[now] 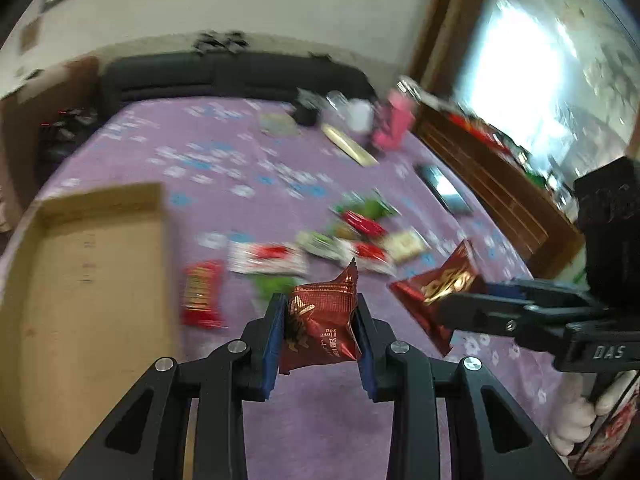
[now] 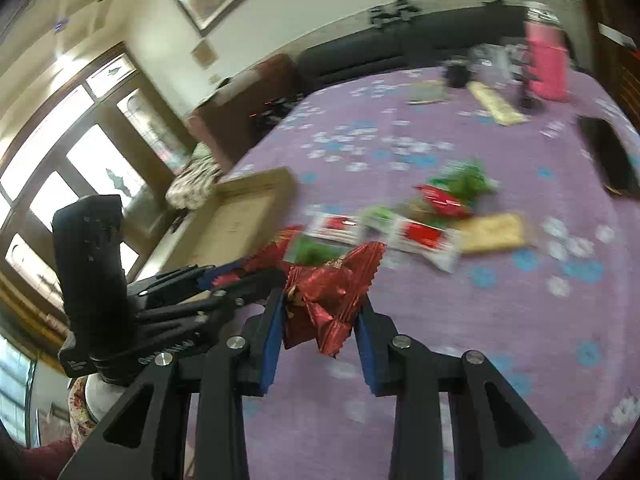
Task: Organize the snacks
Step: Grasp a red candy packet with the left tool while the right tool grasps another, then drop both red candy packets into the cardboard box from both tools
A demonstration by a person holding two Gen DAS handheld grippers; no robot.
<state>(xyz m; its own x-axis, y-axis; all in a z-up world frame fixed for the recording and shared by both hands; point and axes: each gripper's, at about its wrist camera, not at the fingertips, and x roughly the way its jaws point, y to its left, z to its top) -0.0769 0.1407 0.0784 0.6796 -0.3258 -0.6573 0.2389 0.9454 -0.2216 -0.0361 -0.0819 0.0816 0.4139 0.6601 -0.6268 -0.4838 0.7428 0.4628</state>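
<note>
A: Snacks point(image 1: 352, 236), whereabouts?

B: Lay mostly in a loose heap midway across the purple flowered cloth point(image 1: 200, 152). Showed red, green, white and yellow wrappers, too smeared by blur to count.

A: Anything apart from that heap?

B: Spotted one red packet point(image 1: 202, 294) lying flat on the cloth, just beside the right wall of the cardboard box point(image 1: 100, 280).

A: And the left gripper point(image 1: 318, 308)?

B: Stood narrow, clamped on a dark red foil packet point(image 1: 320, 328). Pressed it from both sides with the blue pads point(image 1: 274, 336). Held it clear of the cloth, crimped edge pointing up, gold print facing the camera.

A: The right gripper point(image 2: 320, 304)?

B: Much the same. Stood narrow and gripped a second dark red foil packet point(image 2: 332, 292), badly crumpled, above the cloth. Reached in from the right side of the left camera's view, with most of the packet poking out past the fingertips.

A: Touching one another?

B: Hung near each other, side by side. Looked apart in the left camera's view; could not tell for certain from the right one, with the red foils overlapping there.

A: Farther off?

B: Made out a pink container point(image 1: 394, 124) and a dark flat screen point(image 1: 444, 190) toward the far end of the cloth, well apart from the heap.
</note>
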